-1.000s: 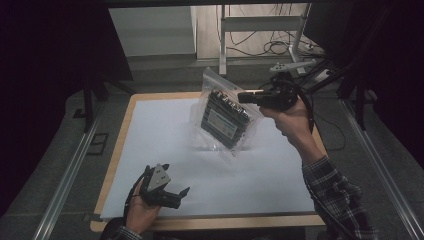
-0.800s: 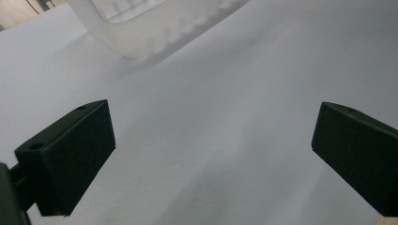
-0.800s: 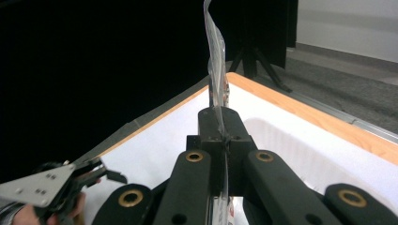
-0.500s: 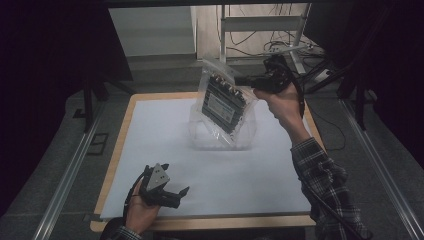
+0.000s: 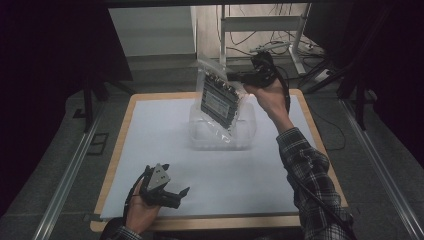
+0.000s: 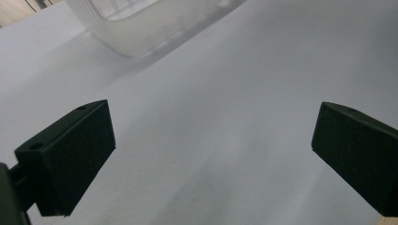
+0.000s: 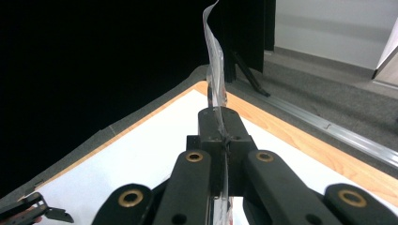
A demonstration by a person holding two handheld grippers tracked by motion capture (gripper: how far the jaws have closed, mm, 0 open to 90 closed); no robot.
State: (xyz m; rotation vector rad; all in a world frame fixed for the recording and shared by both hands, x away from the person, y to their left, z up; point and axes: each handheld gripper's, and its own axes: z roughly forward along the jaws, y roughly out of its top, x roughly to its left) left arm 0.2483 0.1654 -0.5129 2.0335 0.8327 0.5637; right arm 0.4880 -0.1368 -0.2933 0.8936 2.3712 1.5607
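**A bag held up over a clear tub**

The clear bag (image 5: 219, 97) is thin, shiny and crinkly. Inside it sits a flat, dark, square thing with little bumps along its top edge. The bag hangs tilted in the air, above a see-through plastic tub (image 5: 222, 131) with rounded corners. The tub stands on the far half of the bench (image 5: 120, 150), which has a smooth white top and a pale wooden rim.

The right gripper (image 5: 239, 76) is pressed together, pinching the upper edge of the bag. In the right gripper view, the thin film (image 7: 215, 70) rises wavy from between its black jaws.

The left gripper (image 5: 177, 192) rests near the front edge of the bench. Its jaws are spread wide, with nothing between them.
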